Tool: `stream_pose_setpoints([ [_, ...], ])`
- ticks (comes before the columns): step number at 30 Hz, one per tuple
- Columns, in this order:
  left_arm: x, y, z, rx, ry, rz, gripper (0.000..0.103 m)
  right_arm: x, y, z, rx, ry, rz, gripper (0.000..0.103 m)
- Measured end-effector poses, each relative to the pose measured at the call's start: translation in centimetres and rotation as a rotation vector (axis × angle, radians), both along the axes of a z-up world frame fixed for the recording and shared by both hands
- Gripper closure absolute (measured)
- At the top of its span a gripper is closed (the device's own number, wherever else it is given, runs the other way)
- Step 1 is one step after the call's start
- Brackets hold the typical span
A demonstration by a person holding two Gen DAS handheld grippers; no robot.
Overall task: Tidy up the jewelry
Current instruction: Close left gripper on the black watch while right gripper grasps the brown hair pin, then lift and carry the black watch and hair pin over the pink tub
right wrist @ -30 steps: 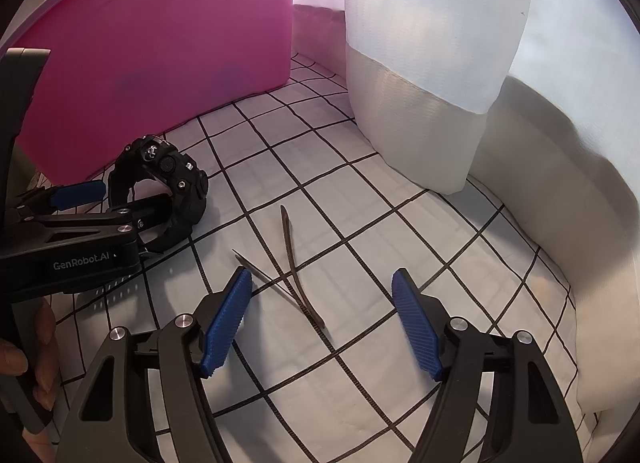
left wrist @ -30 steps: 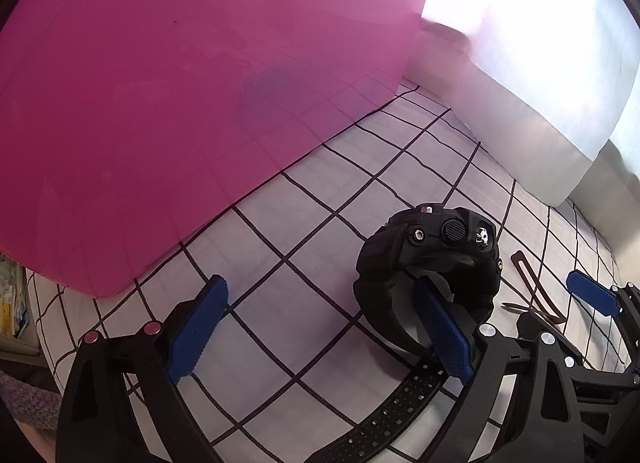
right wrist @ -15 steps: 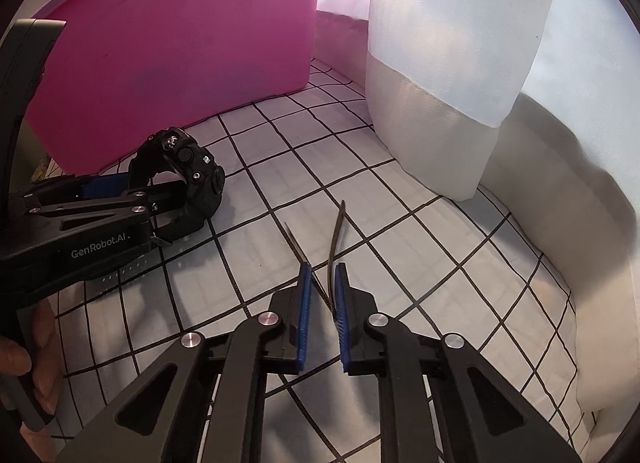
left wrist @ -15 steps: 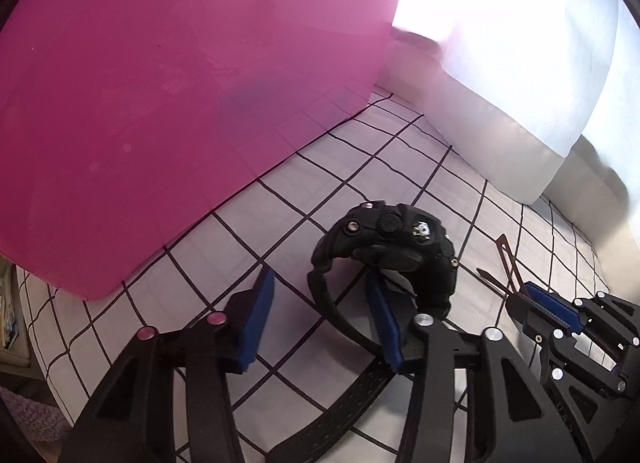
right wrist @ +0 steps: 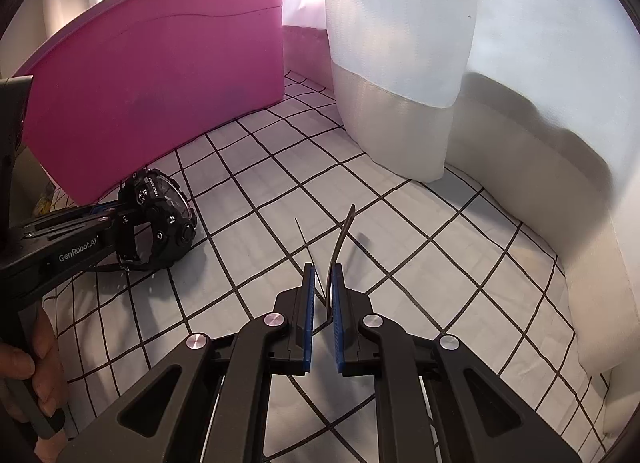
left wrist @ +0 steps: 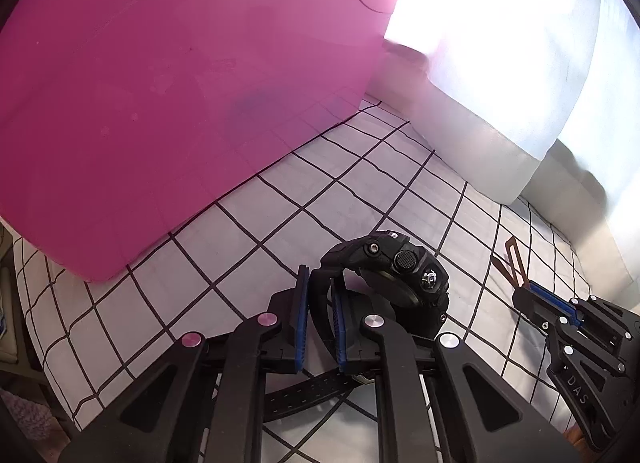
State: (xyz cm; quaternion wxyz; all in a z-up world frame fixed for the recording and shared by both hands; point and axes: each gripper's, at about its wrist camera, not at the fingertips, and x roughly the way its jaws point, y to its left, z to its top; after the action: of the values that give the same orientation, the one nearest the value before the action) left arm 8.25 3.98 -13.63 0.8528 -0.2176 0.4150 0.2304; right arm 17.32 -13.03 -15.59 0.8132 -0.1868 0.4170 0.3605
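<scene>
A chunky black wristwatch (left wrist: 404, 283) rests on the checked cloth, and my left gripper (left wrist: 320, 287) is shut on its strap just left of the watch body. From the right wrist view the same watch (right wrist: 160, 215) sits at the left, with the left gripper (right wrist: 116, 211) clamped on it. My right gripper (right wrist: 323, 275) is shut on a thin brown V-shaped strip (right wrist: 342, 239), whose two ends stick up past the pads and cast a shadow on the cloth. In the left wrist view the strip (left wrist: 514, 259) and right gripper (left wrist: 528, 291) appear at the right.
A large pink tub (right wrist: 160, 83) stands close behind the watch. White fabric (right wrist: 400, 63) hangs at the back and right, down to the white cloth with black grid lines (right wrist: 440, 263). A person's hand (right wrist: 32, 363) holds the left gripper's handle.
Both grippers went from wide open to shut: the left on the watch strap, the right on the brown strip. The strip's ends now stand up off the cloth.
</scene>
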Motion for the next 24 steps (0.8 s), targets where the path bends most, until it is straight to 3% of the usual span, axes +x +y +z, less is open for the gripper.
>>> stream_pose_setpoints([
  [7,-1.0,0.1,0.3,-0.027,-0.031,0.006,0.092,-0.8,-1.1,0.5,0.019,0.007,-0.016,0.095],
  [24,-4.0,-3.1,3.8,0.029,-0.067,-0.034,0.092,-3.6,-3.2,2.9,0.077,0.015,-0.034,0.095],
])
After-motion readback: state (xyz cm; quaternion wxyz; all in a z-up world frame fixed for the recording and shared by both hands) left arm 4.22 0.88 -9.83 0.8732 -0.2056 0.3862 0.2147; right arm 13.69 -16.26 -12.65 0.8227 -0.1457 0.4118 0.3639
